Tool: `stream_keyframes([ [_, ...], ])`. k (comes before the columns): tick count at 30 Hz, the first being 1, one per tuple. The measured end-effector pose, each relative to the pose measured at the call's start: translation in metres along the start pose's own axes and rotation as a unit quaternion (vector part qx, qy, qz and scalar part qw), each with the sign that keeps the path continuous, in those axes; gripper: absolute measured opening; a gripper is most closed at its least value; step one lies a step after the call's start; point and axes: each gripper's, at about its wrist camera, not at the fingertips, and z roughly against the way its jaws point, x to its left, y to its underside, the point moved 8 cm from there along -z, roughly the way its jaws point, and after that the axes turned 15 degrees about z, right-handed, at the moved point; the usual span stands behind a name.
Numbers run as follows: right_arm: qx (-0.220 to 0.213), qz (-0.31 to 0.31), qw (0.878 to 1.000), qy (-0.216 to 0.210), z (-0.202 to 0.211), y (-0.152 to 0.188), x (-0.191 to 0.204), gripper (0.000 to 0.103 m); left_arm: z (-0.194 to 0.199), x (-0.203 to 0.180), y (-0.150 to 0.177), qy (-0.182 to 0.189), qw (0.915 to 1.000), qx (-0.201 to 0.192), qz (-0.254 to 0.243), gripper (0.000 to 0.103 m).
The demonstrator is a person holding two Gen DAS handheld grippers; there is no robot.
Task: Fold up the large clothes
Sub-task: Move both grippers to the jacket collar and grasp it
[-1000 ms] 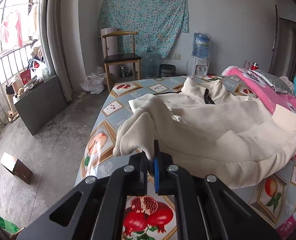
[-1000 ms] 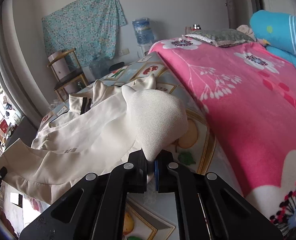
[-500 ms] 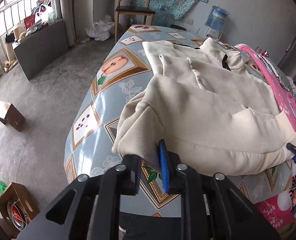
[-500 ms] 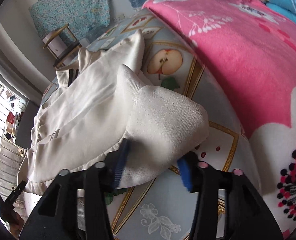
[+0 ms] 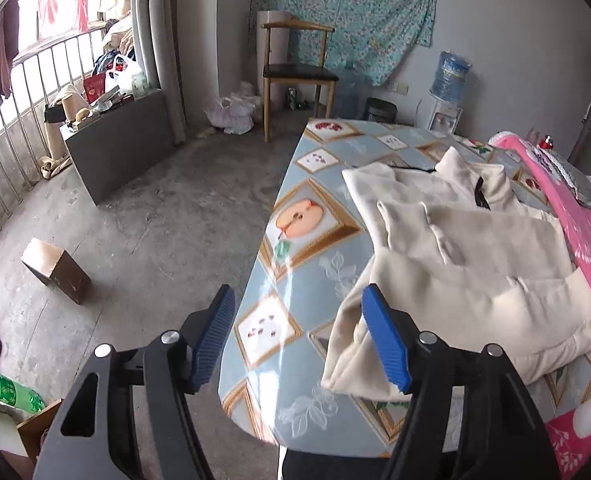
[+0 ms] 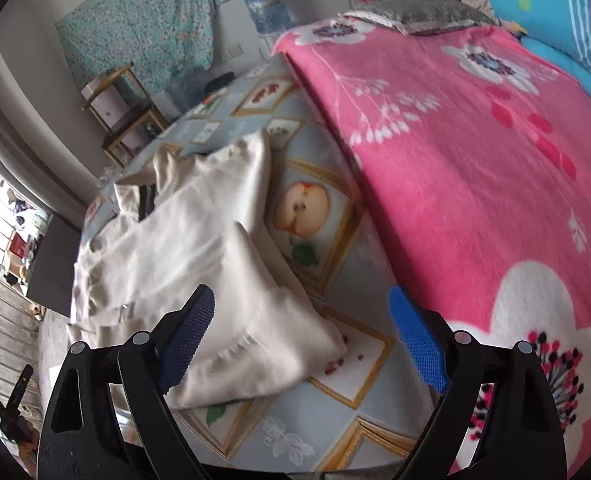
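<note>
A cream zip-up jacket (image 5: 475,256) lies partly folded on the fruit-patterned blue sheet (image 5: 307,264) of the bed. It also shows in the right wrist view (image 6: 199,248), with a sleeve laid across the body. My left gripper (image 5: 299,336) is open and empty, above the bed's near corner, its right finger beside the jacket's hem. My right gripper (image 6: 303,340) is open and empty, straddling the jacket's near corner from above.
A pink flowered blanket (image 6: 475,152) covers the bed beside the jacket, with blue pillows (image 6: 547,12) at its far end. On the floor are a wooden chair (image 5: 295,76), a cardboard box (image 5: 55,270), a dark bench (image 5: 115,144) and a water dispenser (image 5: 451,88).
Both grippers held the jacket's hem a second ago, laid it down, then opened and let go. Both have drawn back from the cloth.
</note>
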Motion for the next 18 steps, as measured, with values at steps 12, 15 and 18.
stream_keyframes([
  [12, 0.041, 0.083, 0.970, -0.225, -0.130, -0.153, 0.139, 0.086, -0.093, -0.134, -0.130, 0.101, 0.9944, 0.028, 0.012, 0.066],
  [15, 0.080, 0.088, 0.970, -0.210, -0.180, -0.179, 0.153, 0.086, -0.149, -0.186, -0.134, 0.127, 0.9850, 0.116, 0.002, 0.066],
  [18, 0.119, 0.091, 0.973, -0.177, -0.231, -0.198, 0.157, 0.083, -0.201, -0.232, -0.129, 0.125, 0.9763, 0.176, -0.013, 0.066],
])
